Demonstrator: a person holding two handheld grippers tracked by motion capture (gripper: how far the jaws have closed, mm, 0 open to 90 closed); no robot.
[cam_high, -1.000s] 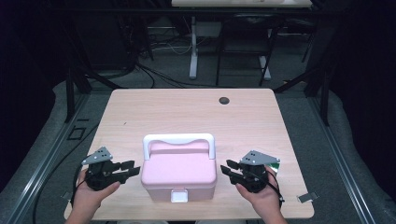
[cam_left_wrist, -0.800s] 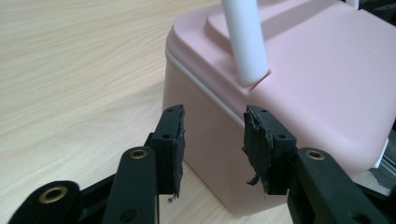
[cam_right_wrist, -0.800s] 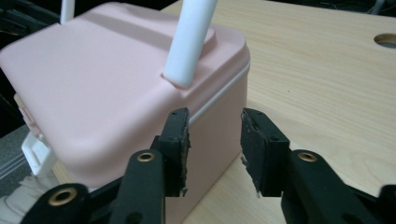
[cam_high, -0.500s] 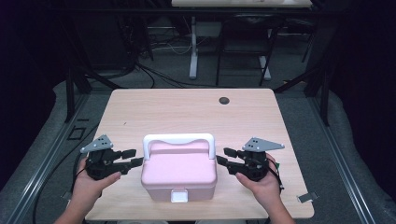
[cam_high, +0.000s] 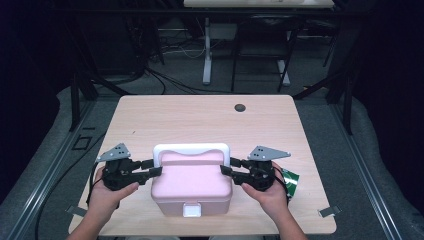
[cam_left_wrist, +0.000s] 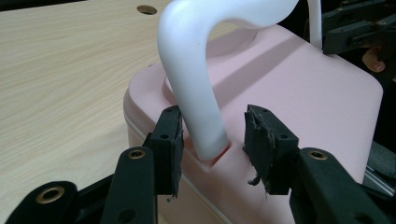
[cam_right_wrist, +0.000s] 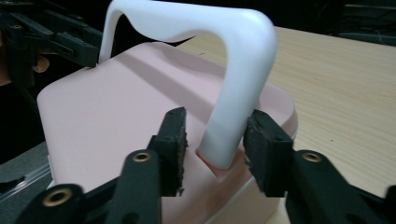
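- 2 hand-held grippers close in on a pink box (cam_high: 192, 182) at the table's (cam_high: 200, 120) near edge, its white handle (cam_high: 191, 149) upright.
- The left gripper (cam_left_wrist: 212, 135), at the box's 9 o'clock side, straddles 1 handle leg; its jaws, just closing, stand a little apart from the leg, gripping nothing.
- The right gripper (cam_right_wrist: 215, 135), at 3 o'clock, brackets the other leg, also just closing, with slim gaps.
- The step appears to be grasping the handle; next, both should pinch evenly before moving it.

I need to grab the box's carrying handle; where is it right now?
In the high view the white handle stands raised over the pink box at the table's near edge, between the left gripper and right gripper.
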